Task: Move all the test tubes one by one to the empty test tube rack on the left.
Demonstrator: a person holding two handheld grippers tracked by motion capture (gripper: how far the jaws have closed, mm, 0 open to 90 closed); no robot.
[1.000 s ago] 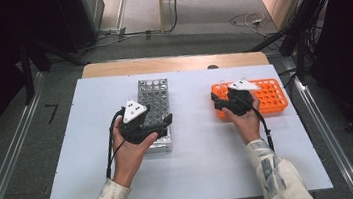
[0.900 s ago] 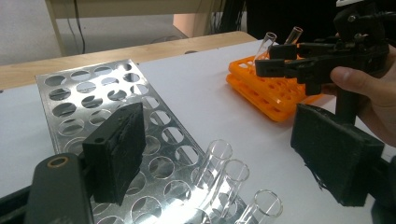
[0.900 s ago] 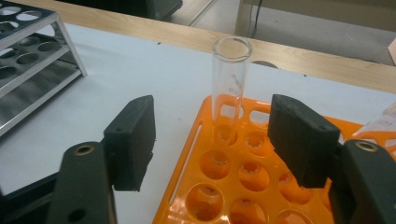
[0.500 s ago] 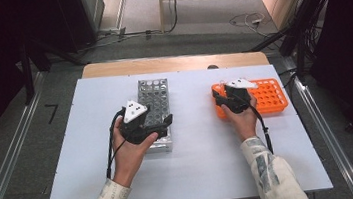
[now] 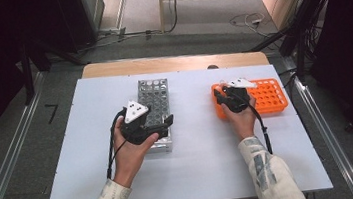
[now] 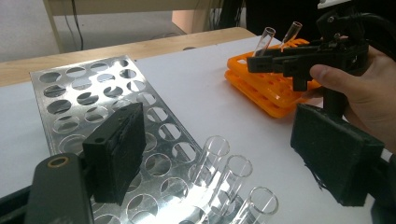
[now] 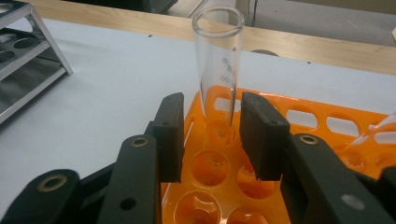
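right gripper (image 7: 210, 135) had just been squeezing its jaws in around the glass test tube (image 7: 218, 60) standing upright in the near-left corner of the orange rack (image 5: 270, 96), pads not quite touching it yet. left gripper (image 5: 162, 126) hadn't budged, held wide over the metal rack (image 5: 153, 89), probably steadying it for the tube.

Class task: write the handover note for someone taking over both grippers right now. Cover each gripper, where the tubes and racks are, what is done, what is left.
Left gripper: open, over the metal rack, three glass tubes standing at its near end.
Right gripper: jaws just closing around an upright tube in the orange rack, pads not yet touching.
Done: three tubes in the metal rack.
Left: grip this tube and lift it out; another, tilted tube waits in the orange rack.
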